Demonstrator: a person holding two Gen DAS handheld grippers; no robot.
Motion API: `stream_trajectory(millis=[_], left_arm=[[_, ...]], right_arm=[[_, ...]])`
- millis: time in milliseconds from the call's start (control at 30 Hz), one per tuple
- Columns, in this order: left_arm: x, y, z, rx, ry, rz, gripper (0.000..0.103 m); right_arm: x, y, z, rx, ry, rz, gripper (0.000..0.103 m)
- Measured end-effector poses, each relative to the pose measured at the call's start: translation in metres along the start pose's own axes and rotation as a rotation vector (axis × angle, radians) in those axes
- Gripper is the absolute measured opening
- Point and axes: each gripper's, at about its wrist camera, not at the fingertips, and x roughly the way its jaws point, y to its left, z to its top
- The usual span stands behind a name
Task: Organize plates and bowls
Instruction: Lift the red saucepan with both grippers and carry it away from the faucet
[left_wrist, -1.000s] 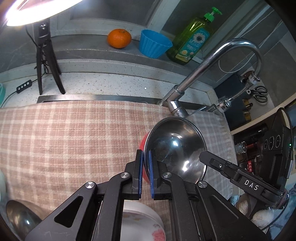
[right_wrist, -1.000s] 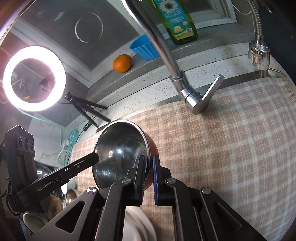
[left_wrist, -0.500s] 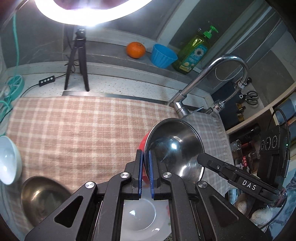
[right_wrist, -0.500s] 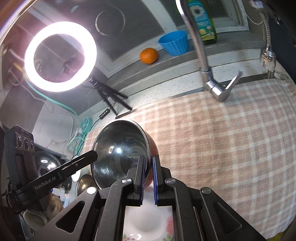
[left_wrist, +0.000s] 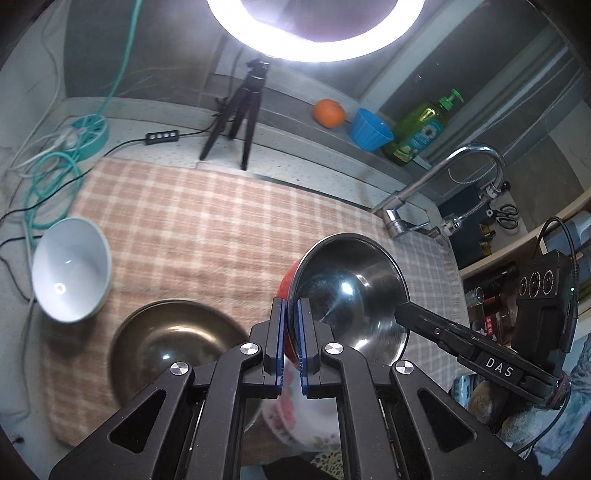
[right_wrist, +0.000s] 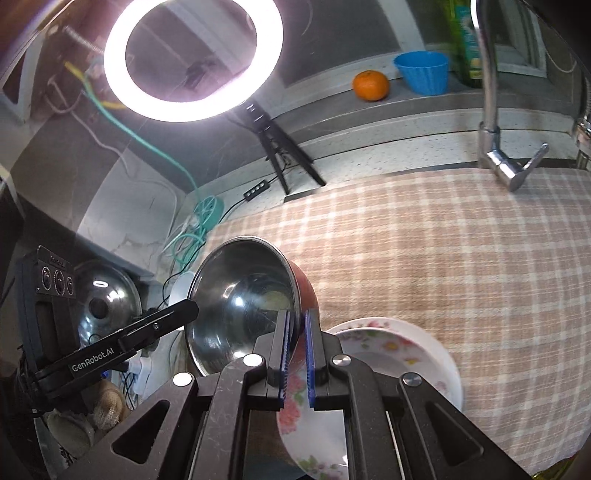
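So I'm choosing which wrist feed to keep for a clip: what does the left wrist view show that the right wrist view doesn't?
Left wrist only: a white bowl and a dark metal bowl on the checked cloth, plus scissors at the far right.

Right wrist only: a shiny pot lid at the left.

Both: the red steel-lined bowl, gripped at opposite rims by the left gripper and right gripper, above a floral plate; also the ring light, orange, blue cup and faucet.

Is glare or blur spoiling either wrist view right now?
Left wrist: ring light blows out the top edge; brass bowl and white bowl look slightly smeared. Right wrist: ring light flares at upper left, corners fall dark; steel bowl stays sharp.
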Motion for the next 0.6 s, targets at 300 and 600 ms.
stream_trajectory(millis=[300, 600], left_arm=[[-0.015, 0.038, -0.014, -0.047, -0.001, 0.040, 0.005], [-0.015, 0.073, -0.033, -0.089, 0.030, 0.094, 0.005]], right_arm=[[0.030, 0.042, -0.018, -0.056, 0.068, 0.005, 0.007], [0.066, 0.069, -0.038, -0.116, 0.146, -0.018, 0.007]])
